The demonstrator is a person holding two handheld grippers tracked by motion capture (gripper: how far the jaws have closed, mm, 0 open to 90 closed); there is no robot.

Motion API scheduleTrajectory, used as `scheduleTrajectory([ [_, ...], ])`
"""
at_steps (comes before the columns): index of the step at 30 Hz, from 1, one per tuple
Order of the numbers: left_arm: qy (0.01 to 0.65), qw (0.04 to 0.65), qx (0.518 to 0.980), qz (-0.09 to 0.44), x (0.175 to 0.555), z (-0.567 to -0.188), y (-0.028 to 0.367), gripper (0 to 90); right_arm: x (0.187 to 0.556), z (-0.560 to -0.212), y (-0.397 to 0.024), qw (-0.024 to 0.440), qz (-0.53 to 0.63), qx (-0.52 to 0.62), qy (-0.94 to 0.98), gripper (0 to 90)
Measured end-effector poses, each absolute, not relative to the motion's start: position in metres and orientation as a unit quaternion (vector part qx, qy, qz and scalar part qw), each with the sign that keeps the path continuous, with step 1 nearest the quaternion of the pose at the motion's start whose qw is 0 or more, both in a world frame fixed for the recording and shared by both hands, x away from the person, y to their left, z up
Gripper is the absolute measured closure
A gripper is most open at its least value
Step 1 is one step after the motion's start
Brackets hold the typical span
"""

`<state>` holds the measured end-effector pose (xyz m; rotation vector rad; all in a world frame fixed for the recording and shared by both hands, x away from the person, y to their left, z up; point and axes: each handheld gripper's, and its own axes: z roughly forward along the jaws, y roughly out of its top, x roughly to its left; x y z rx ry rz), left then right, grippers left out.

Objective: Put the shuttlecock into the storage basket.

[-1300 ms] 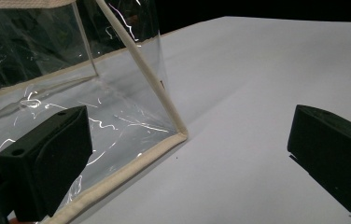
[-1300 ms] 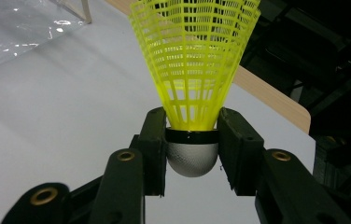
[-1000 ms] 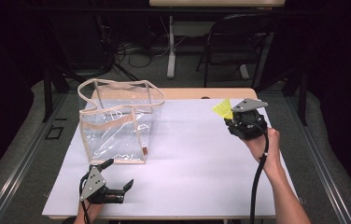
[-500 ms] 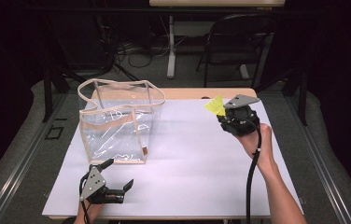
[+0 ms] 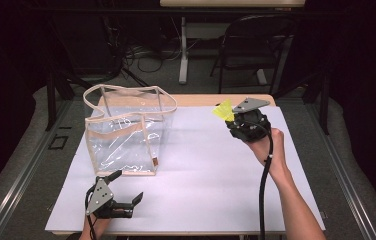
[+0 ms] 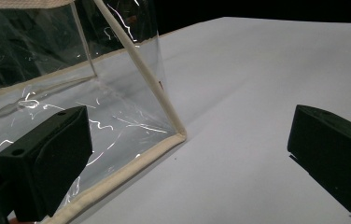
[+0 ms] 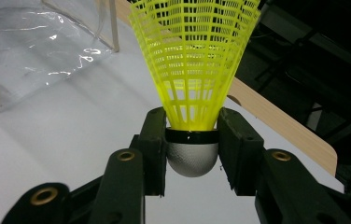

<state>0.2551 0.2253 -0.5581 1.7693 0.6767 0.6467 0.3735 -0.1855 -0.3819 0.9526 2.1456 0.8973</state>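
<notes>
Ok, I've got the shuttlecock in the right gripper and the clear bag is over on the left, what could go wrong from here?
1. The right gripper pinches the shuttlecock only at its rounded head, so it might pivot or slip out.
2. The clear bag looks soft, its rim sagging unevenly; the shuttlecock's skirt could catch on the rim.
3. The left gripper sits open beside the bag, not holding it, so a bump could shift or tip it.

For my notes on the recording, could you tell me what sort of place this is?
Probably a lab or studio set up for recording: a table covered in white, dark curtains around it, cables on the floor and an office chair behind.
</notes>
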Motion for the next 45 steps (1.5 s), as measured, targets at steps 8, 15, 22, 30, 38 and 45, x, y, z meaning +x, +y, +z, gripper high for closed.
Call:
scheduleTrajectory([
  [8, 0.284, 0.539, 0.745, 0.272, 0.255, -0.558, 0.225, 0.0, 0.378, -0.38, -0.178, 0.305, 0.344, 0.355, 0.814, 64.1],
  [15, 0.285, 0.538, 0.745, 0.273, 0.255, -0.558, 0.225, 0.0, 0.382, -0.377, -0.172, 0.302, 0.346, 0.349, 0.817, 64.1],
  [22, 0.284, 0.539, 0.745, 0.272, 0.255, -0.558, 0.225, 0.0, 0.387, -0.376, -0.166, 0.298, 0.348, 0.345, 0.819, 64.1],
  [30, 0.285, 0.539, 0.744, 0.272, 0.255, -0.558, 0.225, 0.0, 0.392, -0.374, -0.155, 0.294, 0.351, 0.338, 0.822, 64.1],
  [38, 0.284, 0.54, 0.744, 0.272, 0.255, -0.558, 0.225, 0.0, 0.395, -0.371, -0.147, 0.291, 0.353, 0.332, 0.825, 64.1],
  [45, 0.284, 0.539, 0.745, 0.272, 0.255, -0.558, 0.225, 0.0, 0.396, -0.368, -0.144, 0.292, 0.355, 0.33, 0.825, 64.1],
])
